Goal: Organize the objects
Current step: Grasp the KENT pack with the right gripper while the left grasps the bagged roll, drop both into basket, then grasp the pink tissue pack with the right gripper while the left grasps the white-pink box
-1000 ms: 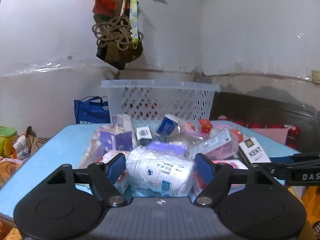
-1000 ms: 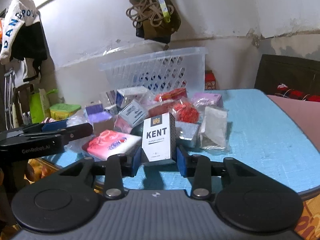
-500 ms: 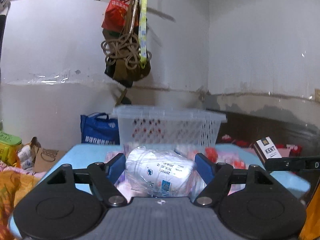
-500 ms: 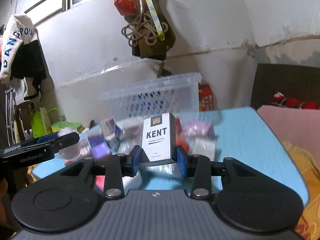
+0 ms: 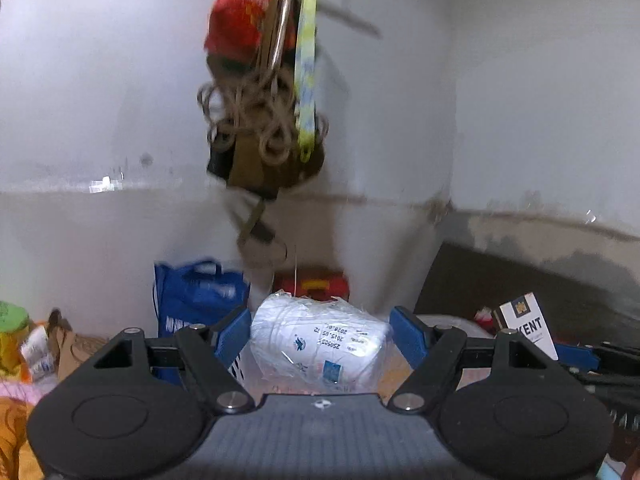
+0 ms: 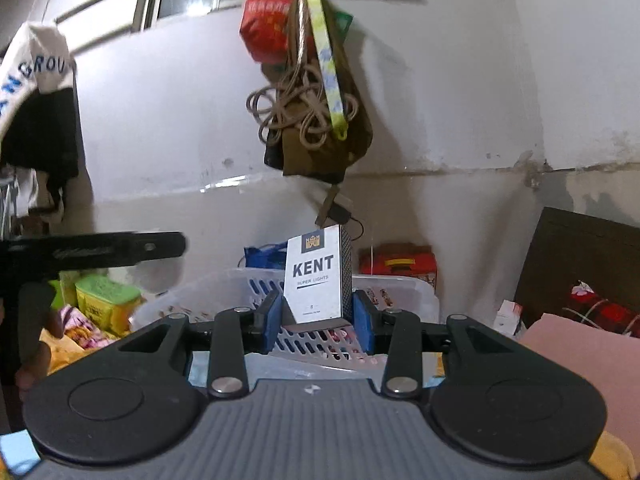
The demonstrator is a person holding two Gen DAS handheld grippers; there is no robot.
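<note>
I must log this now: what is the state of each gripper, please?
Left gripper: closed on the white plastic-wrapped soft pack.
Right gripper: closed on the white rectangular KENT cigarette box, held upright.

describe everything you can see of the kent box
The KENT box is a small white carton, dark blue on its side, with a gold castle crest, bold dark "KENT" lettering and "SUPER LIGHTS" beneath. It stands upright and closed, pinched at its lower sides between the right gripper's blue fingers, held above the white perforated basket.
</note>
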